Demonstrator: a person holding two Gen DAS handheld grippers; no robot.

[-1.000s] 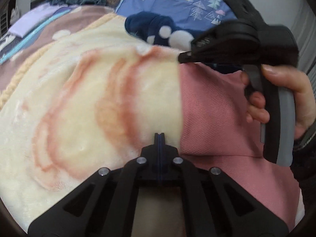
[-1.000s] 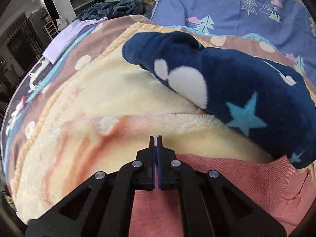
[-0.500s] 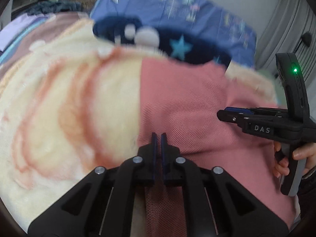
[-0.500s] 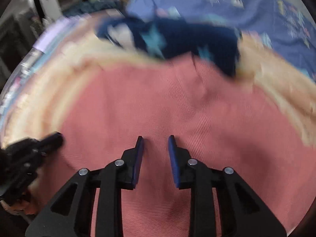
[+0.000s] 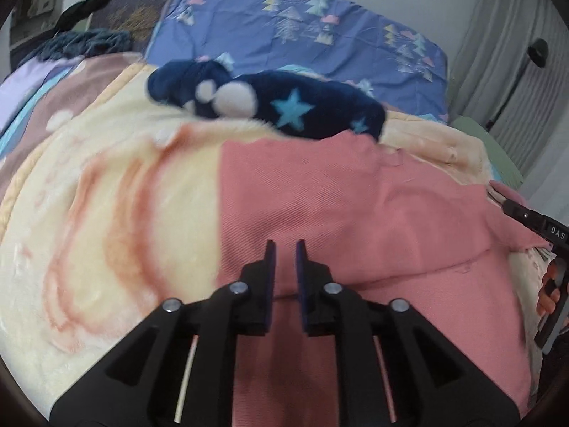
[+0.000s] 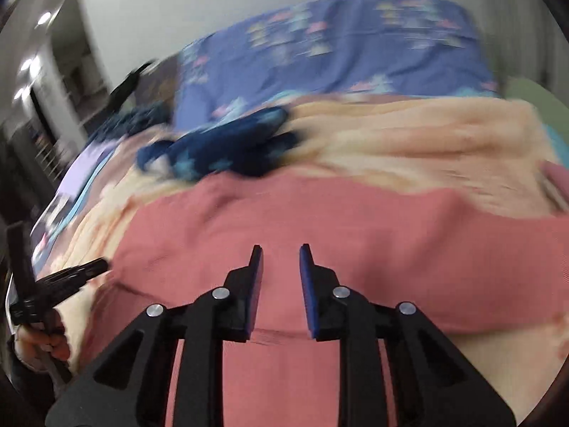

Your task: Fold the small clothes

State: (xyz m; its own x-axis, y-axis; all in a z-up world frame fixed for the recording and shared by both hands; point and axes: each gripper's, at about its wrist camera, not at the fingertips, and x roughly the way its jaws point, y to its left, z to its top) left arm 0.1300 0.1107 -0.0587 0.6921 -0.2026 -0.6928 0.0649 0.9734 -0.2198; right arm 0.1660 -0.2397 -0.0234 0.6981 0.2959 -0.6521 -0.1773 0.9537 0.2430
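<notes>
Surface: bed covered by a cream fleece blanket (image 5: 117, 192) with orange swirls; pale wall behind.
Background: blue sheet (image 5: 295, 42) with small tree prints at the far side of the bed; grey curtain (image 5: 512, 71) at far right in the left wrist view; doorway and ceiling lights at left in the right wrist view, blurred.
Containers: cannot tell; nothing that holds other things shows clearly.
Pink garment (image 5: 355, 206): spread flat on the blanket, right of centre in the left wrist view; straight left edge on the cream fleece; a fold line across its near part; also fills the near middle of the right wrist view (image 6: 320, 220).
Navy plush (image 5: 270, 103): dark blue fleece with white spots and pale blue stars, lying on the blanket just beyond the garment's far edge, overlapping that edge slightly.
Left gripper (image 5: 283, 249): fingers parted by a narrow gap, holding nothing, tips above the garment near its left edge; contact with the cloth unclear.
Right gripper (image 6: 281, 252): fingers spread apart, holding nothing, over the garment's near middle; also seen at the right rim of the left wrist view (image 5: 526, 217), by the garment's right side.
Edges: garment's left edge well inside the blanket; right side bunched and raised beside the right gripper.
Open room: bare cream blanket left of the garment; more blanket beyond its far right corner.
Blur: right wrist view smeared.
</notes>
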